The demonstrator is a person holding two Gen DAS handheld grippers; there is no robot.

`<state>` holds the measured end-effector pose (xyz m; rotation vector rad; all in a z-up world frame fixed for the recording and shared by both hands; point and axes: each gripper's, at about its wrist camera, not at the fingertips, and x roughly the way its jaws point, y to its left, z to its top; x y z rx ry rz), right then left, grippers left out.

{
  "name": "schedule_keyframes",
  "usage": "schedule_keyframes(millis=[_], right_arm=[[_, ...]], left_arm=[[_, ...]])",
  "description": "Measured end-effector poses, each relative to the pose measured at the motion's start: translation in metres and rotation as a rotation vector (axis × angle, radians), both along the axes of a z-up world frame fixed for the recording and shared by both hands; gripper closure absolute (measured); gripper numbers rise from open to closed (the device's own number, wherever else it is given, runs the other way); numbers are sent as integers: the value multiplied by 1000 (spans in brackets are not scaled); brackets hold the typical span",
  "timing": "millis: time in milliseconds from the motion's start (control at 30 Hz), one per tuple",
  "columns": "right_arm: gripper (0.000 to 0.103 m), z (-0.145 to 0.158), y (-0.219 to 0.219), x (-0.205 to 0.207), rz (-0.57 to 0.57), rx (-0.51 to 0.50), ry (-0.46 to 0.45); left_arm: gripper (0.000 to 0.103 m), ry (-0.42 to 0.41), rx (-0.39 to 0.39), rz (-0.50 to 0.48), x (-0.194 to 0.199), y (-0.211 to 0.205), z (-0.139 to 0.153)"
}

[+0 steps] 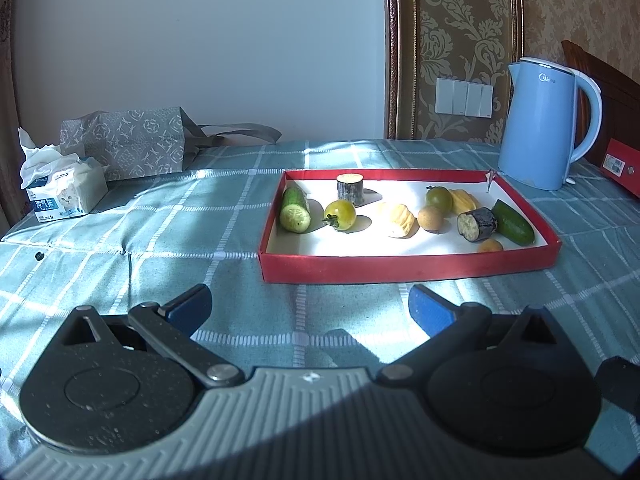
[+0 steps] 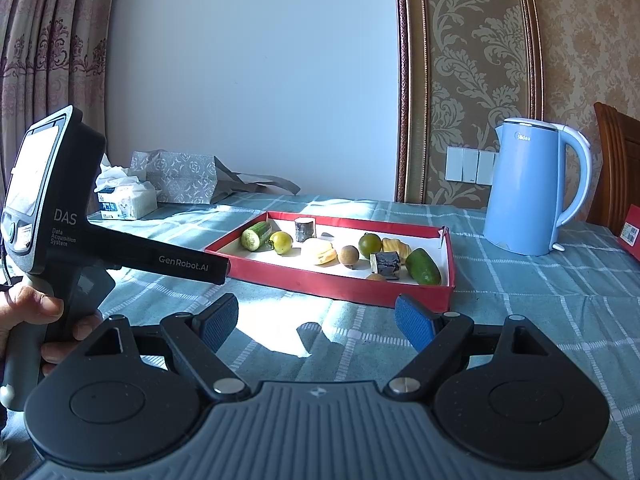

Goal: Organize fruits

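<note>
A: While both grippers hang short of the red tray (image 1: 404, 266), nothing is picked yet. The left gripper (image 1: 310, 308) has its jaws spread wide with only the checked desk (image 1: 120, 240) cloth between them, and the right gripper (image 2: 316, 322) is just as wide and empty.

B: So sorting hasn't begun. Where's the fruit?

A: All inside the tray: a cut cucumber (image 1: 295, 210) at its left end, a yellow-green tomato (image 1: 340, 214) beside that, a whole cucumber (image 1: 513, 222) at its right end, others between.

B: Next move?

A: I'd judge one gripper must advance over the tray's near wall, then straddle a single piece. The right-end pieces crowd together, so the tomato looks easier.
</note>
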<state>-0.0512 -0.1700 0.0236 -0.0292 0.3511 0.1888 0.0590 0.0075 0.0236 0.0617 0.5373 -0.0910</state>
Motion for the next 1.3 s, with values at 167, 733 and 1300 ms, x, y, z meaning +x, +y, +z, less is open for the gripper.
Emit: schedule_keyframes(millis=[167,733,1300], right_arm=[[17,0,0,0,0,0,-1],[17,1,0,0,3,-1,3],[17,1,0,2,8,-9,3]], left_arm=[[0,-1,0,1,0,0,0],[0,0,-6,-3,0,0,1],[0,-6,3,-1,1,1,1]])
